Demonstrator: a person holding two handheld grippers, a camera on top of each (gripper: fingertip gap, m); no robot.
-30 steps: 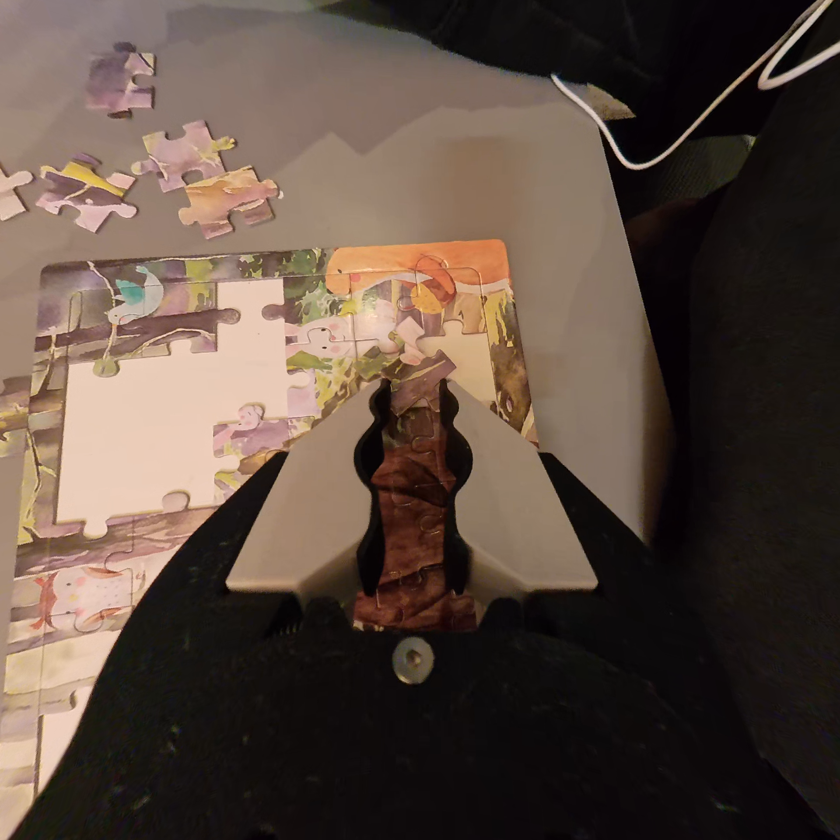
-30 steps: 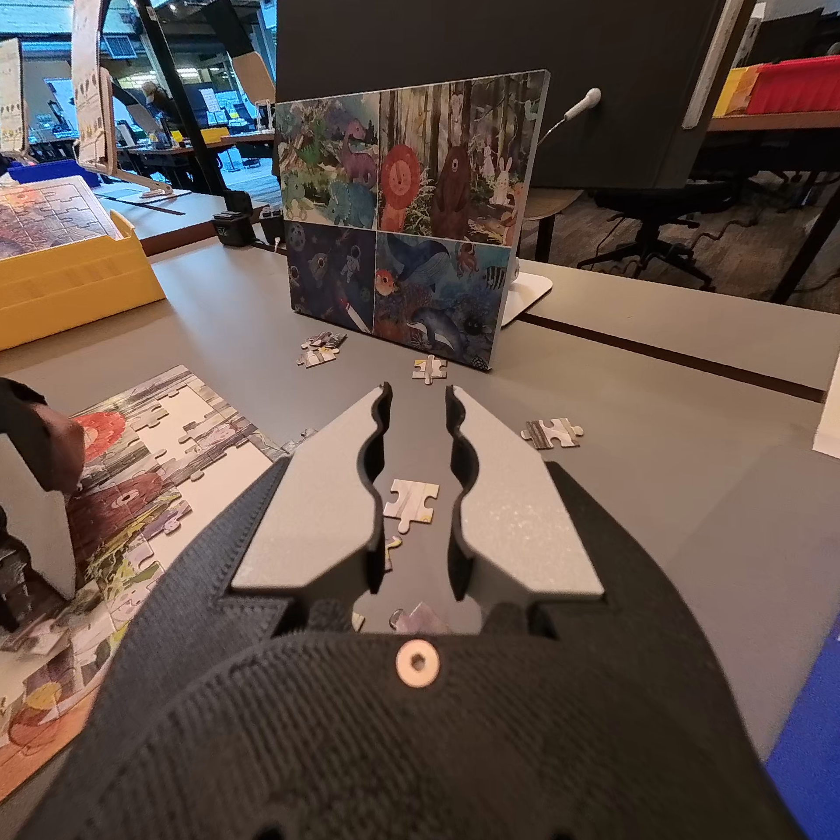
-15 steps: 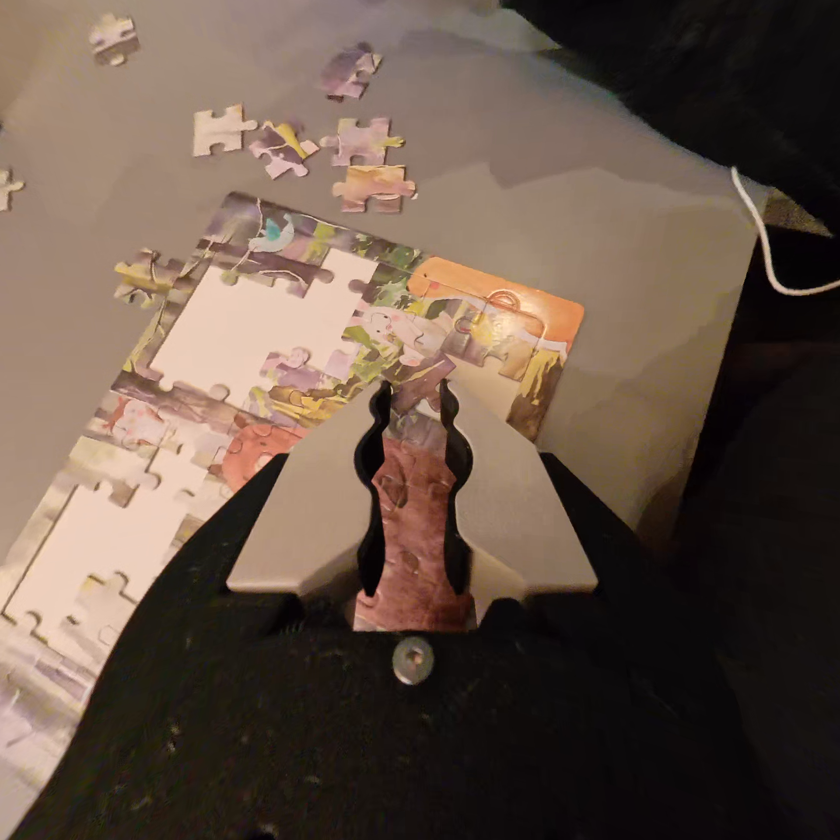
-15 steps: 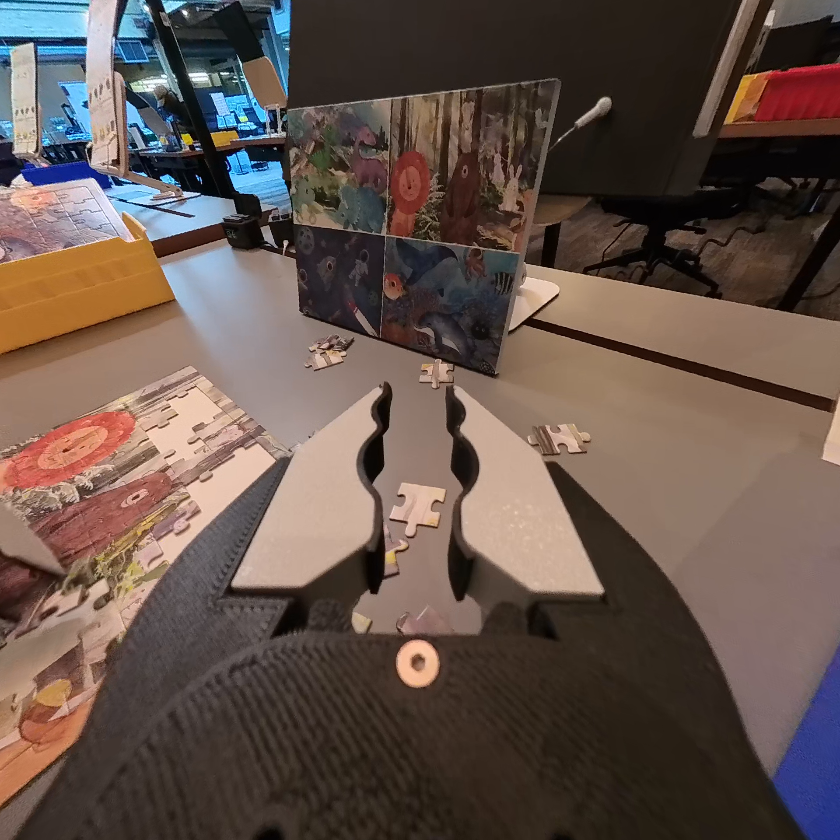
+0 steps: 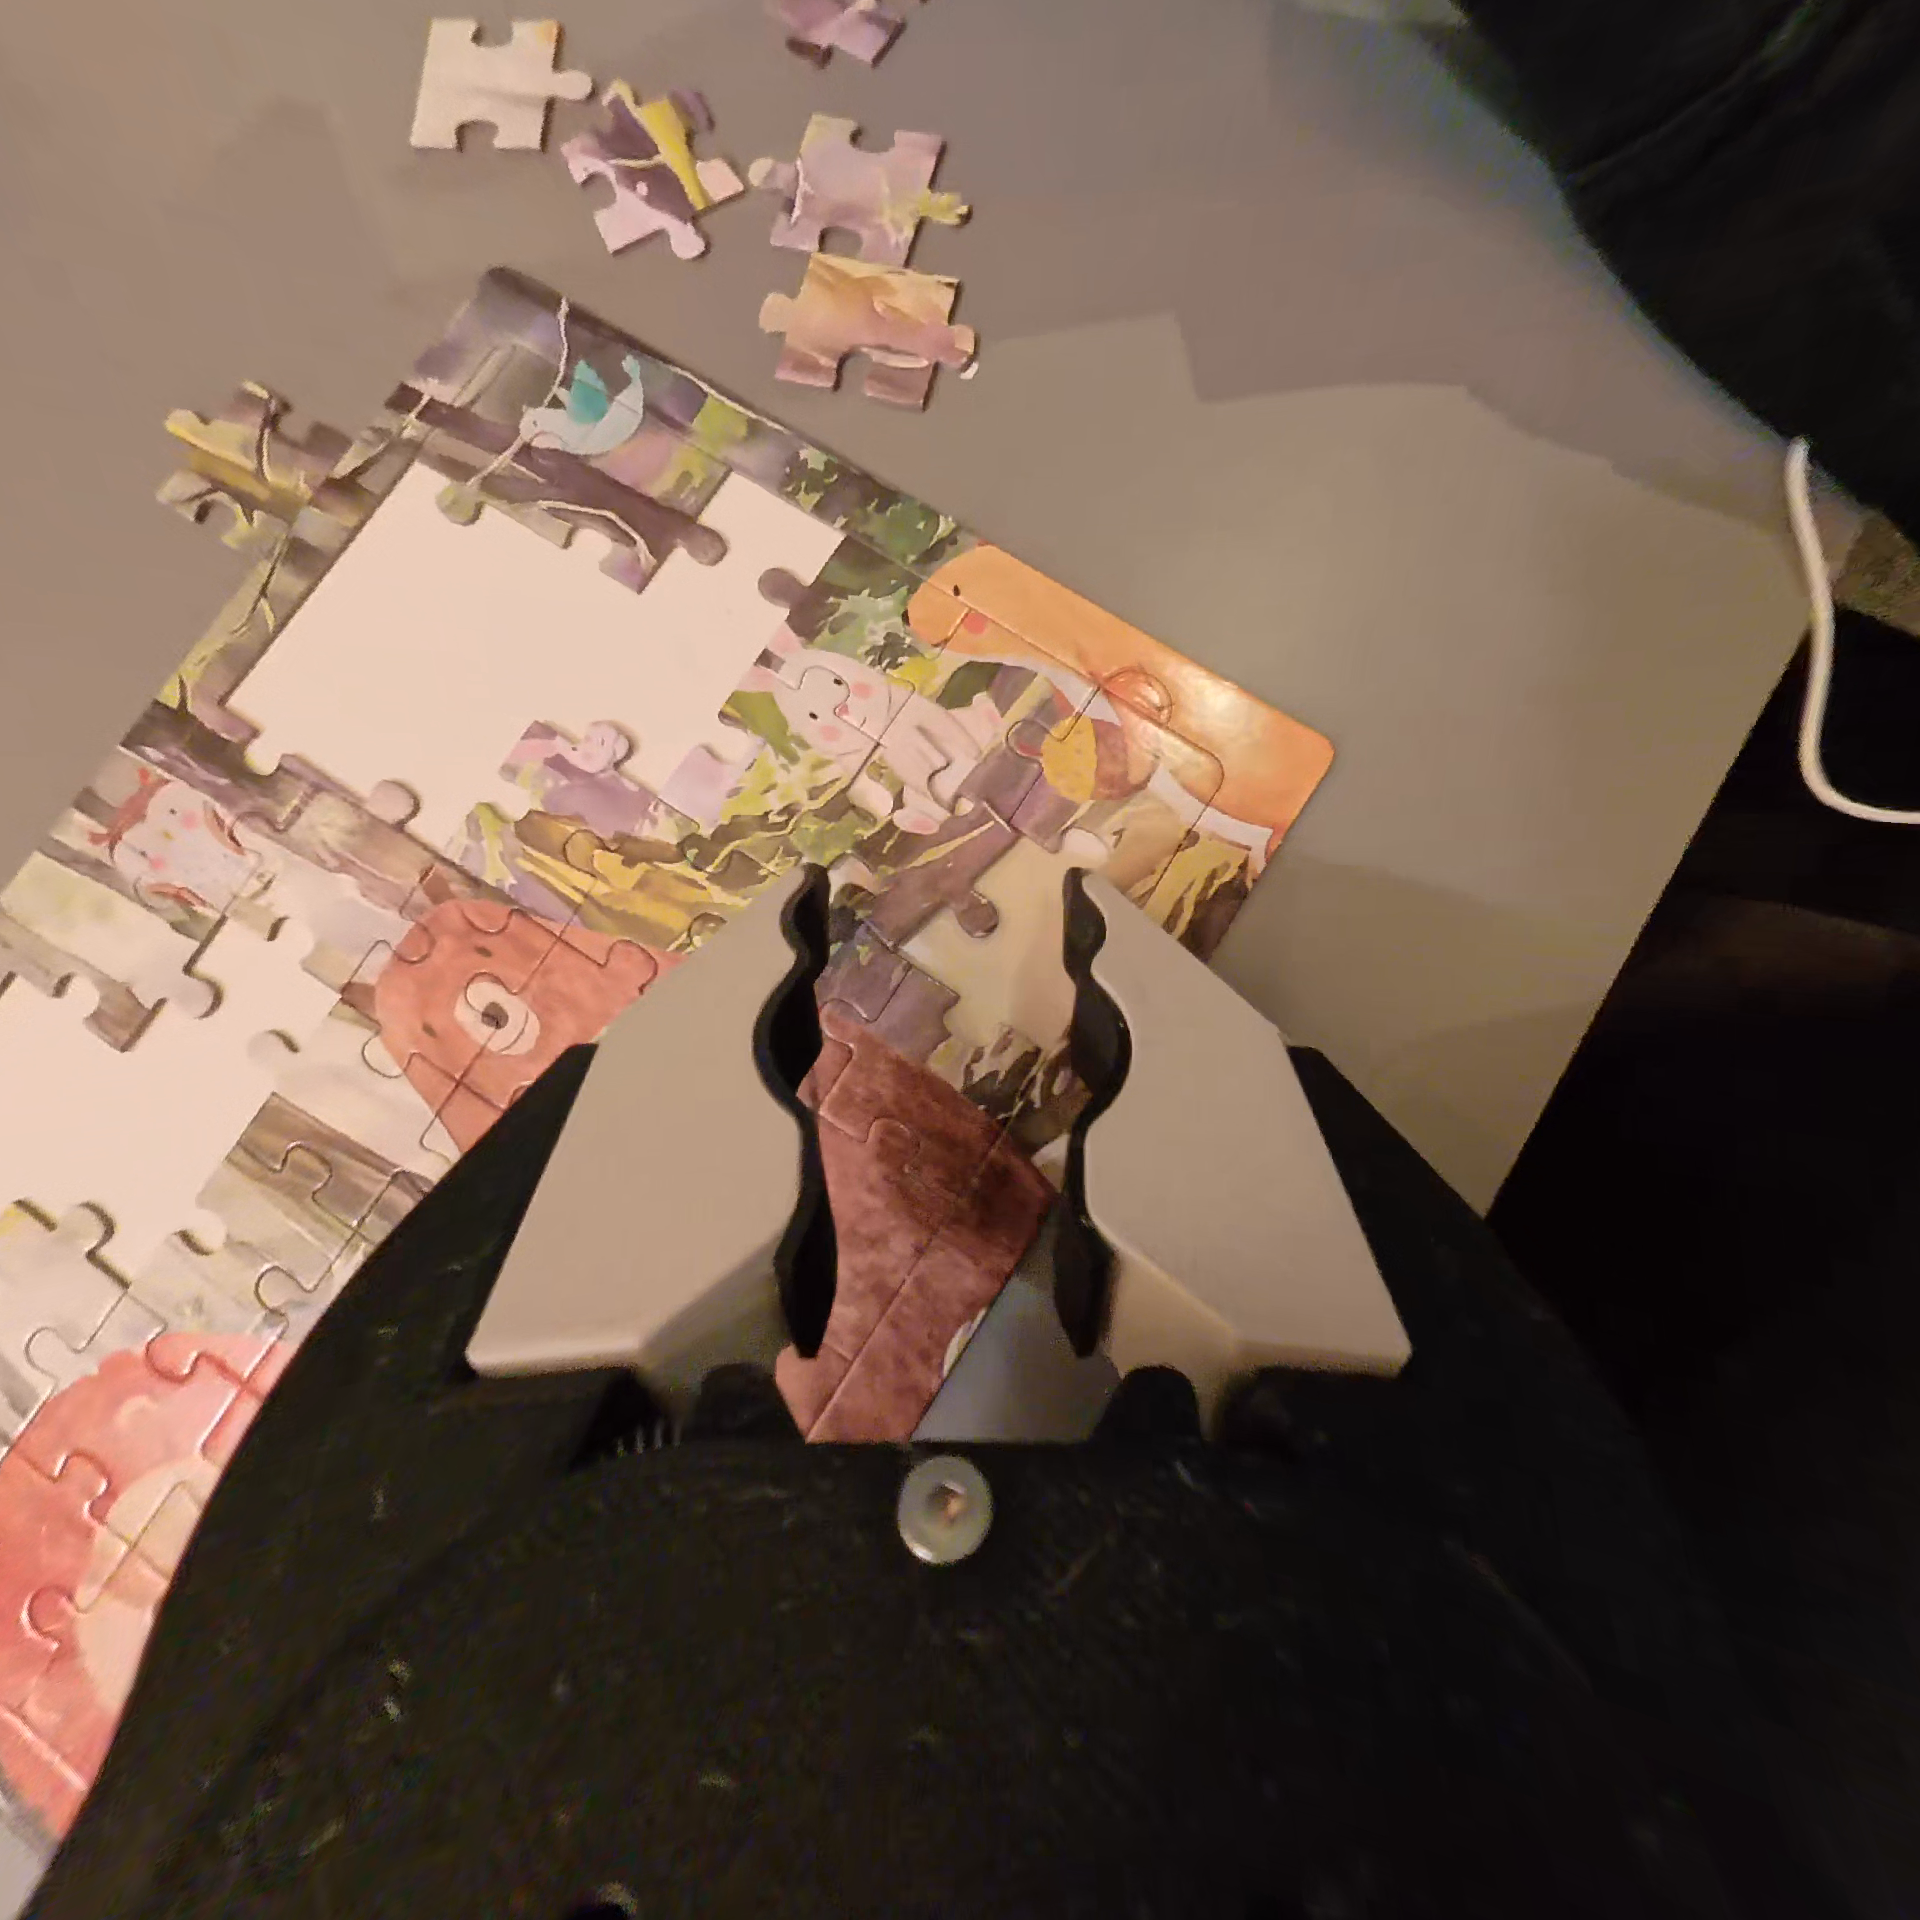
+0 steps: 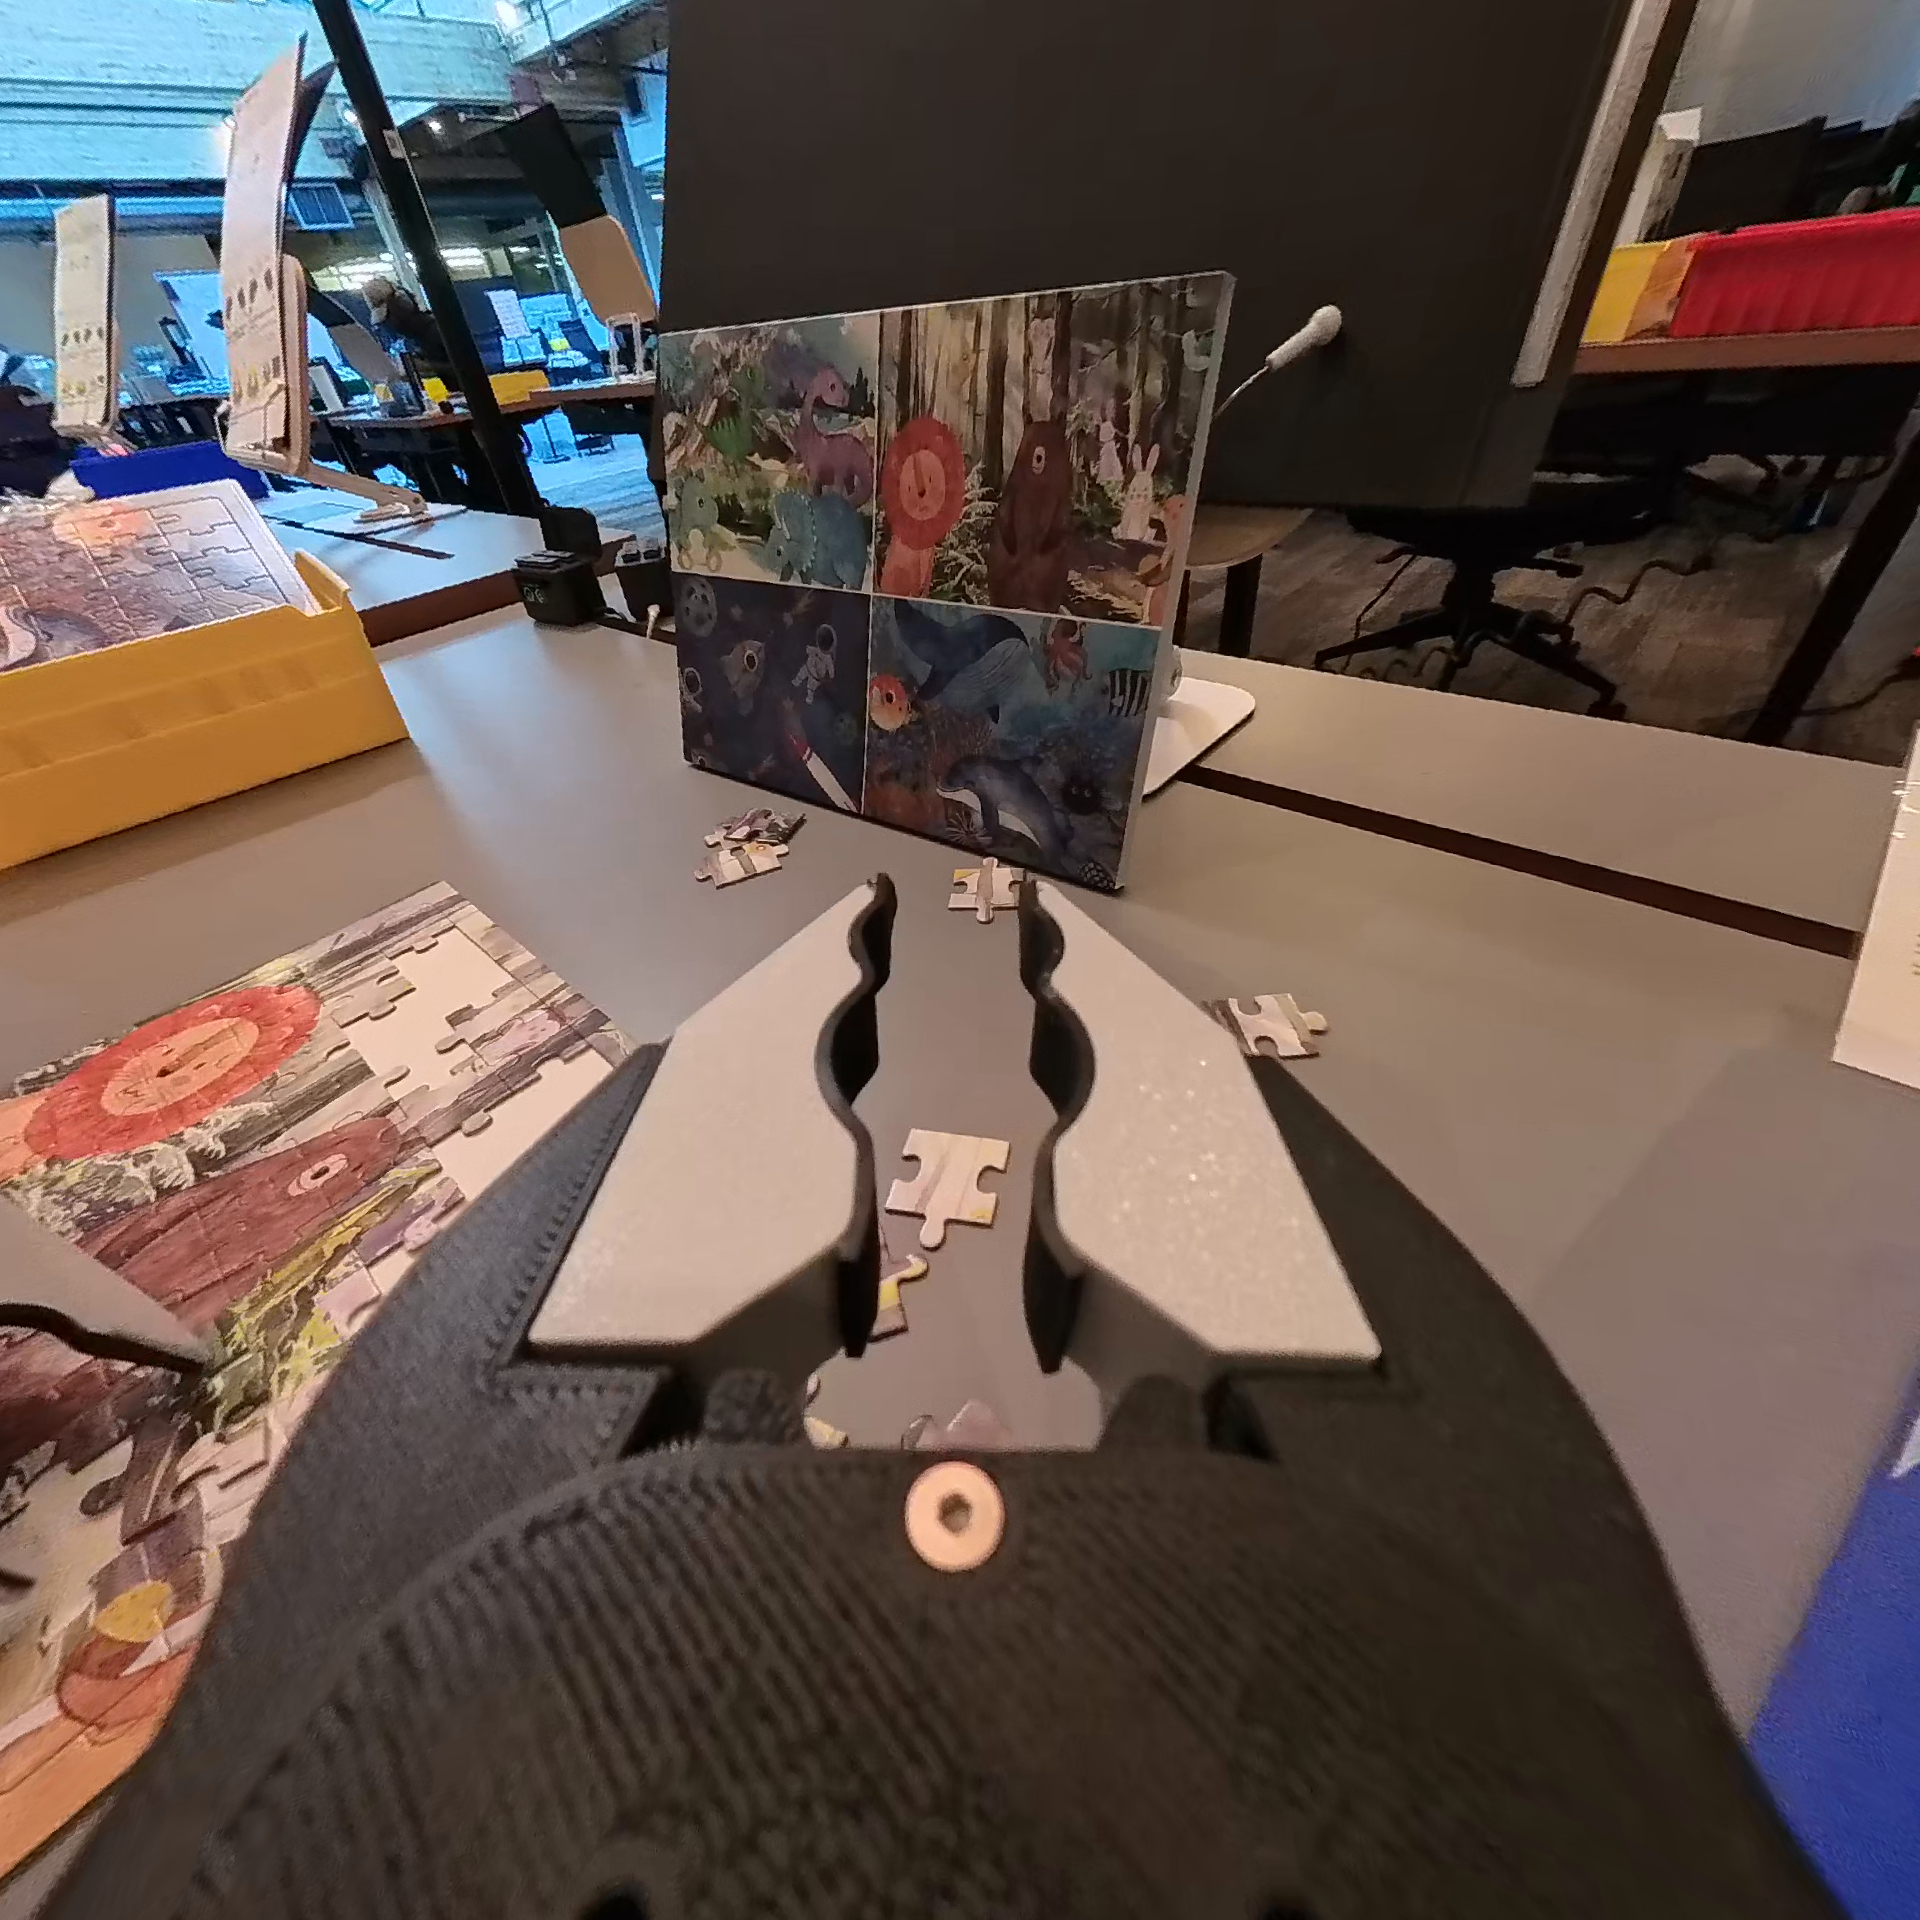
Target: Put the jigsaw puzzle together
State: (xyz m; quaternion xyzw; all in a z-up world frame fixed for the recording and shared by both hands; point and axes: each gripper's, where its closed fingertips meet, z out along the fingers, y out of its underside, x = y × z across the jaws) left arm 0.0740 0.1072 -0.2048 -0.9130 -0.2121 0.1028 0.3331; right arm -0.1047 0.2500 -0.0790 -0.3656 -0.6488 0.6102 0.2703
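The partly built puzzle (image 5: 520, 623) lies in its tray on the grey table, with white gaps in the middle and at the left; it also shows in the right wrist view (image 6: 208, 1091). My left gripper (image 5: 942, 883) is open just above the puzzle's right part. A purple-brown piece (image 5: 925, 888) lies flat on the puzzle between its fingertips. My right gripper (image 6: 956, 899) is open and empty above the table, right of the puzzle. A pale loose piece (image 6: 951, 1179) lies on the table under its fingers. A left finger (image 6: 94, 1320) shows at the lower left.
Several loose pieces lie beyond the puzzle, such as a tan one (image 5: 883, 332) and a white-backed one (image 5: 488, 88). More loose pieces (image 6: 1268, 1023) lie near an upright picture box (image 6: 935, 582). A yellow bin (image 6: 177, 696) stands at the left. The table edge (image 5: 1662, 883) is close on the right. My right fingertips sit around 25 centimetres from my left ones.
My left gripper has opened and let go of the purple-brown piece, which now lies on the puzzle. It also turned and shifted over the puzzle. The right gripper has barely moved.
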